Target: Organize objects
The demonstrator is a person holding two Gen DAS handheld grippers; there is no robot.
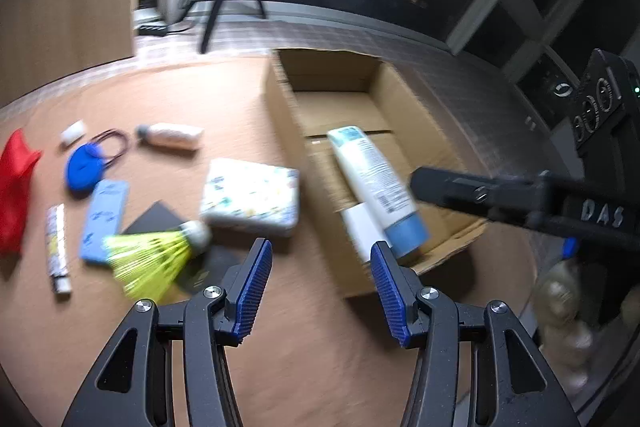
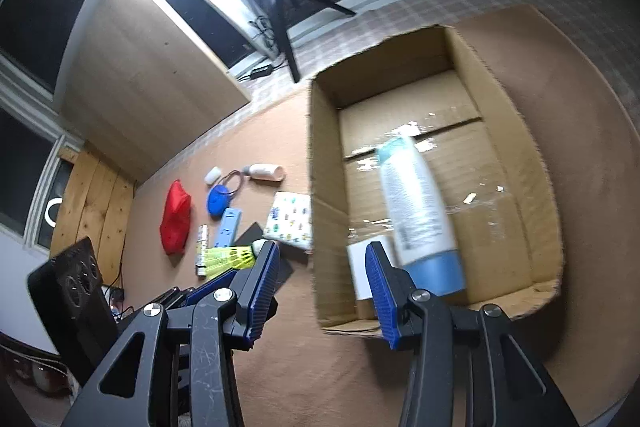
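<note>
Nothing is held between the blue ribbed pads (image 1: 256, 283) of the left gripper (image 1: 318, 287); its jaws stand apart over bare brown tabletop (image 1: 304, 379). The right gripper (image 2: 320, 287) is likewise released, with only the table and the near wall of the cardboard box (image 2: 328, 187) seen in its gap.

The white lotion tube with a blue cap (image 2: 416, 211) is seen blurred inside the box, slanted, cap toward the near wall and resting against a small white carton (image 2: 362, 267). It lies just beyond the right gripper's right pad, apart from it. In the left wrist view the same tube (image 1: 376, 187) stands just past the left gripper's right pad, with the right gripper's black body (image 1: 520, 199) reaching in from the right.

The chief risk is judged to be a collision: both grippers are crowded at the box's near corner, and a pad could be caught on the cardboard rim, by which the light box would be dragged or tipped. The tube, perhaps not yet settled, could roll and take up floor space needed later.

Left of the box, unsorted things wait close together: a yellow shuttlecock (image 1: 160, 255) on a black card (image 1: 156, 219), a patterned tissue pack (image 1: 252, 199), a blue case (image 1: 104, 219), a blue round tag (image 1: 84, 167), a small bottle (image 1: 172, 137) and a red pouch (image 1: 14, 187). A careless reach for the shuttlecock could crush its skirt or knock its neighbours.
</note>
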